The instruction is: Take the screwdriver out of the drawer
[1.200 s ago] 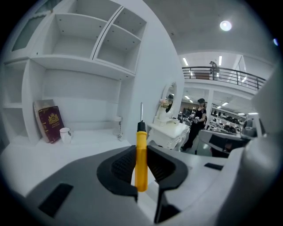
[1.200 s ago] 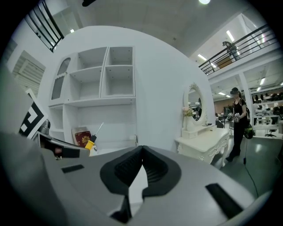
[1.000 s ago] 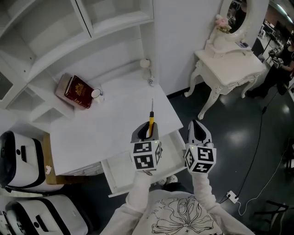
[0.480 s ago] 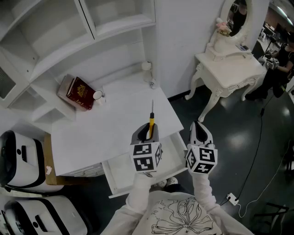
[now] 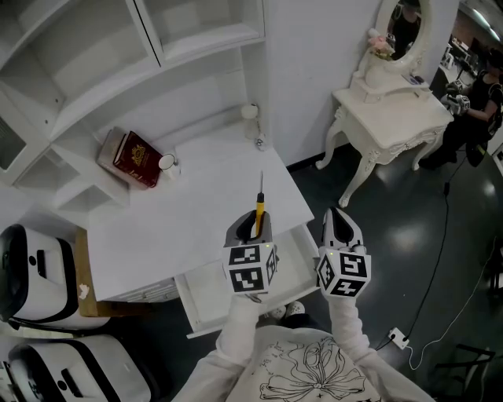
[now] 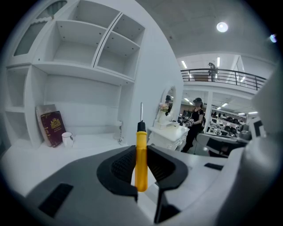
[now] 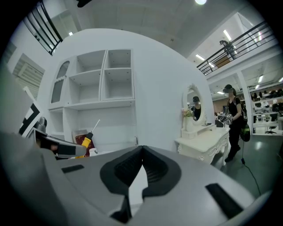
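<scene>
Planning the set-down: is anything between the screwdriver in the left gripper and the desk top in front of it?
Nothing visible. The screwdriver, clamped in the left gripper's jaws, hangs above a bare front part of the desk top. The book and cup stand far back on the left, off that path.

My head camera tips a touch. The red book (image 5: pixel 132 159) at ten o'clock and the small white cup (image 5: pixel 166 162) beside it now sit slightly lower and further right in the head view than a second ago. The dressing table (image 5: pixel 393 118) at two o'clock rides a little higher in the frame. At the far two o'clock edge the person in dark clothes (image 5: pixel 474 118) shifts stance, and the hands now reach a bit nearer the dressing table. The dark reflection in the oval mirror (image 5: pixel 405 23) at one o'clock moves slightly too.
</scene>
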Motion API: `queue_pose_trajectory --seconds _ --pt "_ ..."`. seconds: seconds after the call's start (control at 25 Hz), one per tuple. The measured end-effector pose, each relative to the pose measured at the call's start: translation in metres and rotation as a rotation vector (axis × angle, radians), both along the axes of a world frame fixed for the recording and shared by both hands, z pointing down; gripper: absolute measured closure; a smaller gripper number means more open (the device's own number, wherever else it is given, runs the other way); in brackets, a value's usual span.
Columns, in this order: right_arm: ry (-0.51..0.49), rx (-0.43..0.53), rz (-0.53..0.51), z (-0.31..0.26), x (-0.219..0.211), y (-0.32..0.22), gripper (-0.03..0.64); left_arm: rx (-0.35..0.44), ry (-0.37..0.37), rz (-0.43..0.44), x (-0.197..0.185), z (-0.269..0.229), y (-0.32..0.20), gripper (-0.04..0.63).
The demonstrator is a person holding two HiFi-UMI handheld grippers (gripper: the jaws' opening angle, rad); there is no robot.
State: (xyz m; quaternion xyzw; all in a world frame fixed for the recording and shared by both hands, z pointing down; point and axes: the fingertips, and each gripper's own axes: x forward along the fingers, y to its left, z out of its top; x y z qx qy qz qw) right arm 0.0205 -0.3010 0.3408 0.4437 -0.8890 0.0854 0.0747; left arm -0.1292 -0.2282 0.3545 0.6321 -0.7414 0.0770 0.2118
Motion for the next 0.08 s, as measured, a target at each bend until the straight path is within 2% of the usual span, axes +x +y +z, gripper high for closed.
queue_pose_trajectory --seconds 0.08 --pt "0.000 -0.001 -0.001 0.0001 -0.0002 0.0002 0.614 0.000 0.001 0.003 0.0005 0.0003 0.0000 0.522"
